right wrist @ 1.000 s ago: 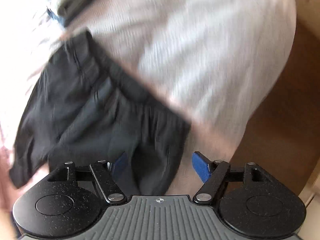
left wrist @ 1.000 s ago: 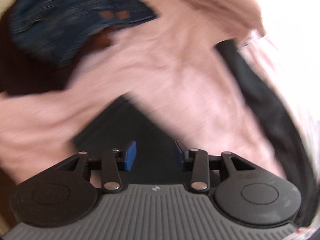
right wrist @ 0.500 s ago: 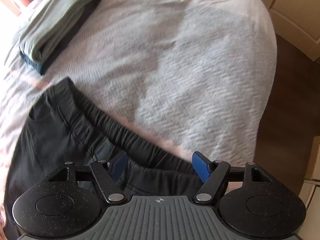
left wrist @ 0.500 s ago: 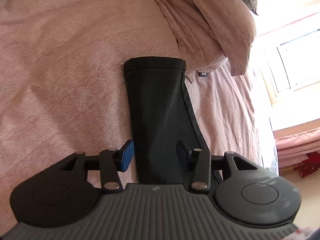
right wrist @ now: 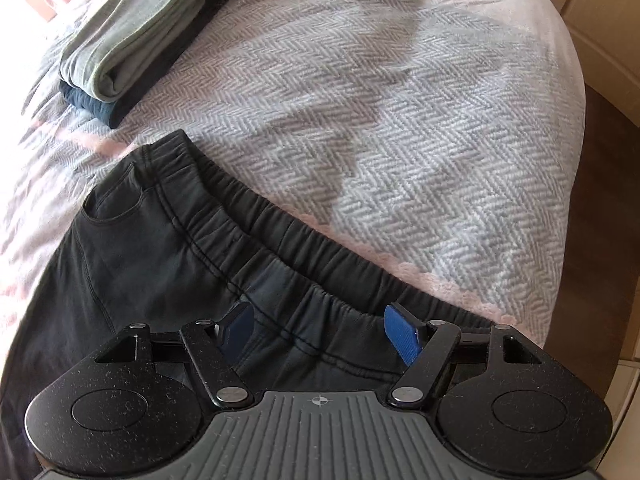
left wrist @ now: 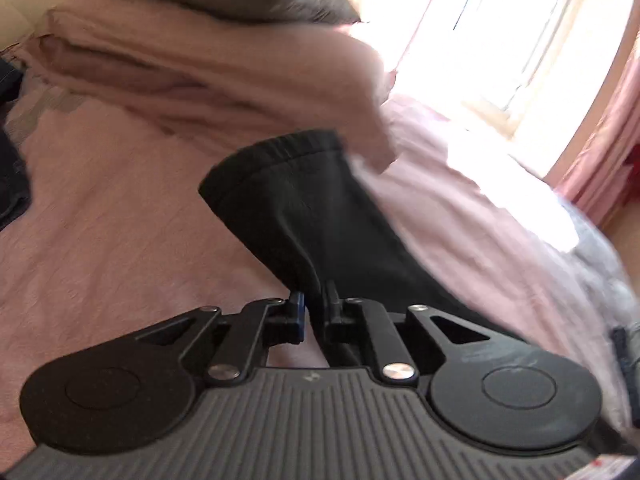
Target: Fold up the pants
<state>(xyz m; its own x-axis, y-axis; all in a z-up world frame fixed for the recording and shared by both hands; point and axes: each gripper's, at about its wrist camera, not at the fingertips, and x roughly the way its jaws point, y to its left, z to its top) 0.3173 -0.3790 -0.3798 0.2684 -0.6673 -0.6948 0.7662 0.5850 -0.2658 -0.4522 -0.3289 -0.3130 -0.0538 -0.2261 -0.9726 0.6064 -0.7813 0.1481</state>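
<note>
Black cotton pants [left wrist: 320,216] lie on the pink bed [left wrist: 120,240]. Your left tongs [left wrist: 314,316] have just been closing, pinching a leg below its cuff. Beyond the waistband [right wrist: 304,240], your right tongs [right wrist: 320,336] gape empty over the seat. Likely next: clamp the waistband, then carry the leg toward it.

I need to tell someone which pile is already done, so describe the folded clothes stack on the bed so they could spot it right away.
Start from the bed's grey herringbone blanket in the right wrist view. Beyond the waistband of the black pants lying flat, toward the far left corner, sits the folded stack. It is the only neatly folded pile: a sage green garment on top of a dark navy one.
</note>
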